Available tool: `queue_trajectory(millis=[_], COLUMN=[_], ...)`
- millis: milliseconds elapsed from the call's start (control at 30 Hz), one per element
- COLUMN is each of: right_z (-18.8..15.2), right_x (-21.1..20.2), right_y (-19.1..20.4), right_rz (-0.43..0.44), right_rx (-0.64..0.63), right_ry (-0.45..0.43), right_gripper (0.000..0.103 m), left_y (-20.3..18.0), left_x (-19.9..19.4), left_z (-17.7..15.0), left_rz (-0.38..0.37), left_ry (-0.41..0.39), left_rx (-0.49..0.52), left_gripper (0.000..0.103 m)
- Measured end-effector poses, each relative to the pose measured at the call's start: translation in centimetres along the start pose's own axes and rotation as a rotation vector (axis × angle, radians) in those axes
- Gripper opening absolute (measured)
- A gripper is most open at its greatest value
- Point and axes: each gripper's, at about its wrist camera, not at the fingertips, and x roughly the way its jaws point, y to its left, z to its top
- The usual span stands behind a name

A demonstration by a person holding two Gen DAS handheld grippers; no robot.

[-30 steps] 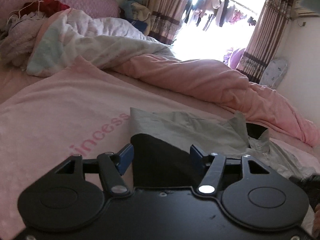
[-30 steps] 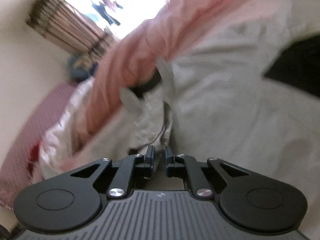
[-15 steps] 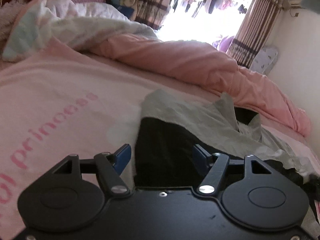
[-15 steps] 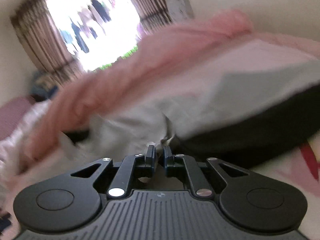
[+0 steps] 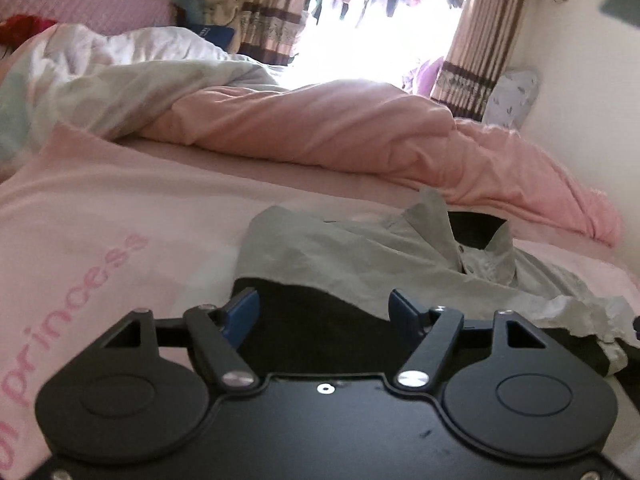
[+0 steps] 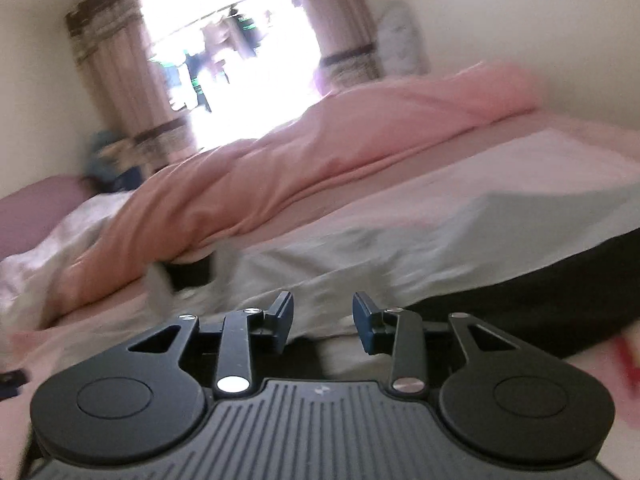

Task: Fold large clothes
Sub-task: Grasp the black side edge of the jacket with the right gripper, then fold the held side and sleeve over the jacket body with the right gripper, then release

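Bedsheet (image 5: 120, 216), pale pink, with "princess" lettering running toward 8 o'clock in the left wrist view; it carries everything else listed.

Quilt (image 5: 360, 140), pink, bunched in a long ridge across the far side of the bedsheet from 10 to 3 o'clock; seen again, blurred, in the right wrist view (image 6: 320, 148).

Duvet (image 5: 120, 76), white with pale green patches, heaped at 10 o'clock beside the quilt.

Window (image 5: 360, 32), overexposed, at 12 o'clock, with striped curtains (image 5: 484, 36) on either side.

Shirt (image 5: 360, 252), grey with a black lining or second black layer, lying on the bedsheet at centre, collar toward 2 o'clock just short of the quilt. One grey panel is turned back, leaving black cloth exposed directly ahead of the left gripper. In the right wrist view the shirt (image 6: 400, 244) spreads from centre to 3 o'clock, its black part at 4 o'clock.

Left gripper (image 5: 324, 310), fingers spread wide, holding nothing, the black cloth showing between and beyond the blue pads (image 5: 242, 312).

Right gripper (image 6: 322, 322), released, fingers parted with a clear gap, over grey cloth at the shirt's near edge; contact cannot be told.
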Motion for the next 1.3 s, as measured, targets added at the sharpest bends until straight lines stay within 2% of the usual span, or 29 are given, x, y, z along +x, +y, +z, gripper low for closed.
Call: queue_trajectory(millis=[167, 200, 233, 300, 367, 467, 500, 567, 633, 700, 800, 867, 1000, 1033, 1167, 1300], right_z=[-2.0, -2.4, -2.8, -3.4, -3.5, -2.8, -2.4, -1.5, -0.5, 0.3, 0.9, 0.8, 0.1, -0.1, -0.5, -0.1], right_x=[3.5, 3.6, 3.5, 2.9, 2.6, 1.7, 0.7, -1.8, -4.4, -6.9, -9.7, -11.3, -12.1, -11.9, -11.4, -10.9], right_y=[-0.8, -1.1, -1.5, -1.7, -1.7, -2.2, -3.1, -5.5, -9.1, -13.6, -20.4, -24.7, -31.0, -32.1, -35.2, -36.8], right_rz=[-0.099, -0.106, -0.095, -0.086, -0.087, -0.079, -0.074, -0.066, -0.115, -0.178, -0.32, -0.369, -0.374, -0.368, -0.295, -0.308], right_rx=[0.008, 0.011, 0.006, -0.015, -0.021, 0.015, 0.04, 0.091, 0.161, 0.236, 0.375, 0.479, 0.658, 0.69, 0.79, 0.861], right_ry=[0.101, 0.098, 0.075, 0.062, 0.063, 0.078, 0.059, -0.006, -0.062, -0.103, -0.143, -0.175, -0.197, -0.206, -0.307, -0.39], right_gripper=[0.038, 0.031, 0.029, 0.029, 0.029, 0.031, 0.035, 0.043, 0.054, 0.054, 0.054, 0.054, 0.054, 0.051, 0.051, 0.051], left_y=[-0.5, -0.4, -0.2, 0.2, 0.2, -0.4, -0.4, -0.1, 0.2, 0.3, 0.2, 0.2, -0.3, -0.3, -0.9, -1.2], left_x=[3.2, 3.8, 4.2, 5.3, 5.8, 6.3, 6.2, 5.5, 4.6, 3.9, 3.3, 3.3, 3.8, 3.8, 4.1, 4.2], left_z=[-0.9, -1.3, -1.7, -2.5, -3.1, -3.0, -2.8, -2.5, -2.3, -2.3, -2.5, -2.7, -3.1, -3.2, -3.5, -3.4], left_rz=[0.016, 0.025, 0.032, 0.037, 0.038, 0.057, 0.059, 0.041, 0.026, 0.027, 0.026, 0.03, 0.046, 0.052, 0.072, 0.08], left_ry=[0.07, 0.086, 0.098, 0.122, 0.101, 0.11, 0.116, 0.109, 0.094, 0.077, 0.067, 0.067, 0.085, 0.087, 0.091, 0.092], left_rx=[0.013, 0.017, 0.019, 0.028, 0.068, 0.094, 0.084, 0.049, 0.033, 0.037, 0.045, 0.045, 0.033, 0.032, 0.044, 0.061], left_gripper=[0.071, 0.071, 0.071, 0.073, 0.079, 0.081, 0.081, 0.081, 0.081, 0.081, 0.081, 0.081, 0.081, 0.081, 0.081, 0.081])
